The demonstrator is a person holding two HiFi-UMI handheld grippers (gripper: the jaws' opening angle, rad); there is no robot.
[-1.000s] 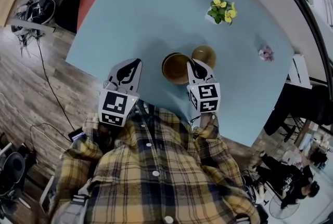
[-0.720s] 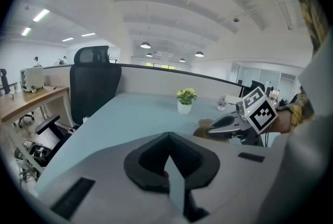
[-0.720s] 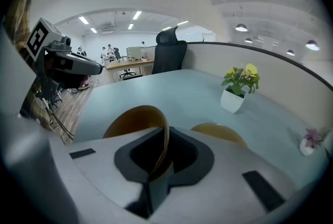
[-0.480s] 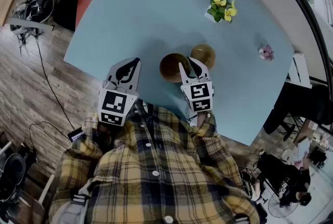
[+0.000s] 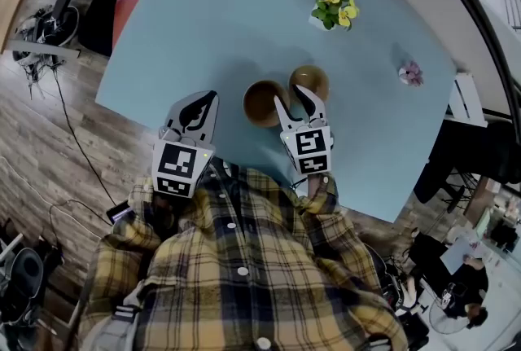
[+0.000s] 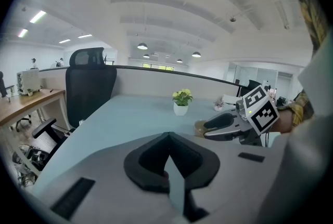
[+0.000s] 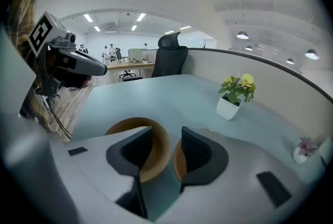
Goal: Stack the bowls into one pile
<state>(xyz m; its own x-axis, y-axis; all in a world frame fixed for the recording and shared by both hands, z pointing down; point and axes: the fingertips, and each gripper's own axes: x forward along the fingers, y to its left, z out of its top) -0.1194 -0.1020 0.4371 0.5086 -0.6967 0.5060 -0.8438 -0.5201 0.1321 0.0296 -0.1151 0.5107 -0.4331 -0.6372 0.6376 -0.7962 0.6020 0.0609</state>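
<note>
Two brown wooden bowls sit side by side on the light blue table (image 5: pixel 212 24): the nearer, wider bowl (image 5: pixel 262 103) (image 7: pixel 156 140) and the smaller bowl (image 5: pixel 309 79) (image 7: pixel 178 161) to its right. My right gripper (image 5: pixel 296 100) (image 7: pixel 166 134) hovers where they meet. Its jaws have just been opening and stand open; the wider bowl's rim lies between them, not pressed by the pads. My left gripper (image 5: pixel 201 108) (image 6: pixel 167 139) is shut on nothing, near the table's front edge, left of the bowls.
A potted plant with yellow flowers (image 5: pixel 332 9) (image 7: pixel 235 94) stands further back, and a small pink flower pot (image 5: pixel 409 73) is at the right. A black office chair (image 6: pixel 89 88) is by the table's left side. Wooden floor with cables lies to the left.
The right gripper's jaws have opened and let go of the wider bowl's rim. That bowl now rests a little further left. The left gripper has not moved.
</note>
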